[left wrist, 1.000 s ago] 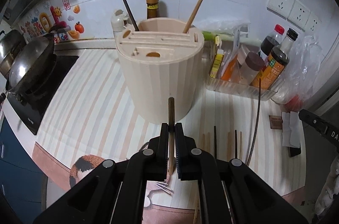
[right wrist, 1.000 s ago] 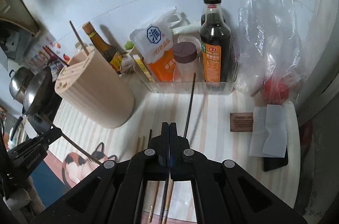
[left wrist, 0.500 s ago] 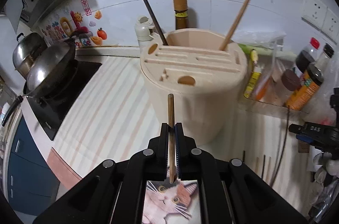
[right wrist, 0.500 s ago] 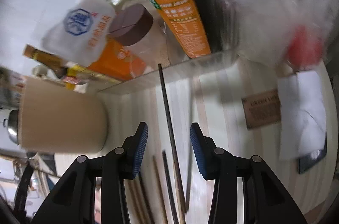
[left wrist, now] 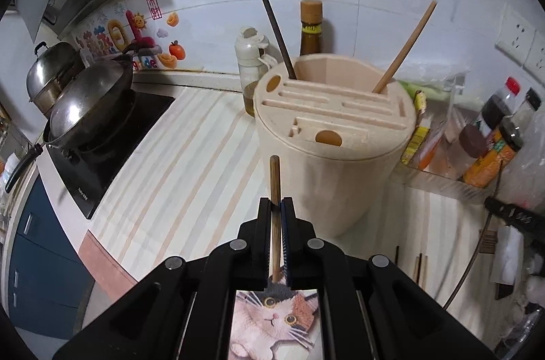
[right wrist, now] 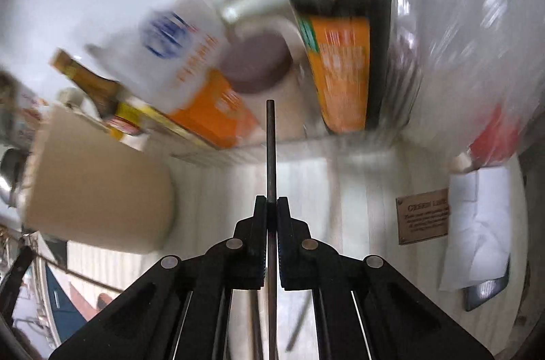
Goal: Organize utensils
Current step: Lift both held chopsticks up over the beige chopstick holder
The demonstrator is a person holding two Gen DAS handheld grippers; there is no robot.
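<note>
- Gripping a wooden chopstick [left wrist: 274, 189] upright, the left tool [left wrist: 276, 206] is closed in front of the holder [left wrist: 327, 162] (likely lining up a slot).
- Right tool [right wrist: 271, 206] is clamped on a dark chopstick [right wrist: 270, 152] above the table [right wrist: 361, 189], ready for carrying.

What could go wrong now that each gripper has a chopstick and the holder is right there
1. The left gripper pinches its wooden chopstick near one end; it could pivot or slip before reaching the holder.
2. The holder's top has narrow slots beside the open compartment, so the tip could catch a slot edge and jam.
3. The right gripper holds a dark chopstick pointing at the crowded tray with the sauce bottle; the right view is blurred, so a swing might knock something.
</note>
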